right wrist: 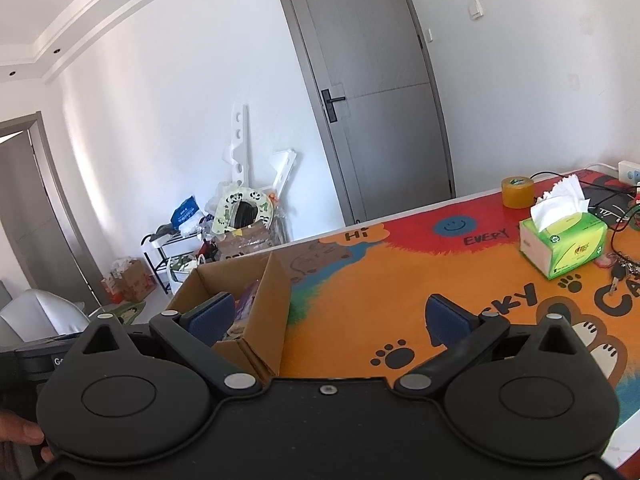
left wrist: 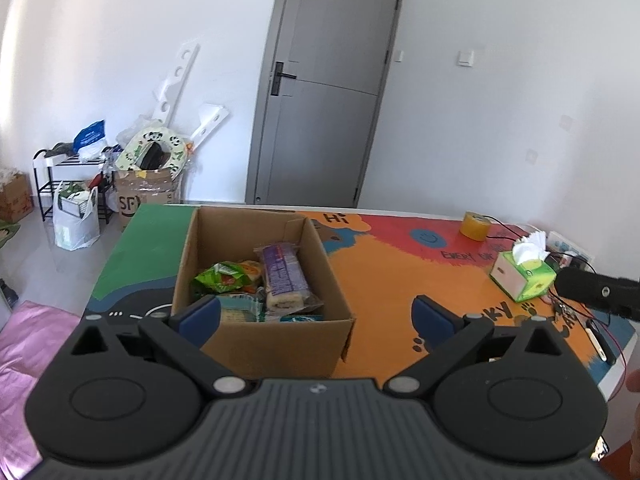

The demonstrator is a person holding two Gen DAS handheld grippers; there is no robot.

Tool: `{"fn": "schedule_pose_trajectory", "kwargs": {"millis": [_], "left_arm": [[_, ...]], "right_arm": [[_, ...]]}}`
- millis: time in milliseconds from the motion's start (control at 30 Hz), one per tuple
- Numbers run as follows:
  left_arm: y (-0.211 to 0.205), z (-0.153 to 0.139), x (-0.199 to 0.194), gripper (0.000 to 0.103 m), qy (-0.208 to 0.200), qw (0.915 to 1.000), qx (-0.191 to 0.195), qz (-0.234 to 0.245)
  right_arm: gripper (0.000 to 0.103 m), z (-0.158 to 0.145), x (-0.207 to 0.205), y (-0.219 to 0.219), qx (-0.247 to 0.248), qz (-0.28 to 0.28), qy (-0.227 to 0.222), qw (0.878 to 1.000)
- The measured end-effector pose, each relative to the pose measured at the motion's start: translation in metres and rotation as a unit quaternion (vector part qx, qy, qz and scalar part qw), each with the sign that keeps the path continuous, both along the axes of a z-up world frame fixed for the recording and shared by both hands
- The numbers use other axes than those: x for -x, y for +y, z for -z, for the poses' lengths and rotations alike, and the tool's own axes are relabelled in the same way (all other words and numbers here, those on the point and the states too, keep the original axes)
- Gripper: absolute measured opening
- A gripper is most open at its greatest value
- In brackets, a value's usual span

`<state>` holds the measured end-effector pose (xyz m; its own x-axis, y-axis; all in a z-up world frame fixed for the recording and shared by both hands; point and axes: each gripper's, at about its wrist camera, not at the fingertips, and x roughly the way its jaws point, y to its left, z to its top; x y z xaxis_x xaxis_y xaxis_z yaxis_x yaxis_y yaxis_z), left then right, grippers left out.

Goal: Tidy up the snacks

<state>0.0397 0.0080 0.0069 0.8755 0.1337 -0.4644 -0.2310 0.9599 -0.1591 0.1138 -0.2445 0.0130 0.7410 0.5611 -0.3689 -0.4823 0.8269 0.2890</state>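
Observation:
An open cardboard box stands on the colourful table mat. Inside it lie a purple-wrapped cake roll, a green snack bag and other packets. My left gripper hovers open just above the box's near wall, nothing between its blue pads. In the right wrist view the same box sits at the left; my right gripper is open and empty, its left finger over the box's corner, its right finger over the orange mat.
A green tissue box, a yellow tape roll, keys and cables lie at the table's right. The other gripper's black body pokes in at the right. Behind the table: a grey door and floor clutter.

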Motion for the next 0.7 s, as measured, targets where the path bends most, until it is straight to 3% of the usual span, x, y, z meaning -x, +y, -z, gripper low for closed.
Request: {"fn": "schedule_pose_trajectory", "kwargs": {"millis": [700], "left_arm": [[0.005,0.015,0.013,0.102,0.046,0.9983,-0.027,0.023]], "right_arm": [[0.103,0.013,0.021,-0.014,0.014,-0.027,0.034,0.999]]}}
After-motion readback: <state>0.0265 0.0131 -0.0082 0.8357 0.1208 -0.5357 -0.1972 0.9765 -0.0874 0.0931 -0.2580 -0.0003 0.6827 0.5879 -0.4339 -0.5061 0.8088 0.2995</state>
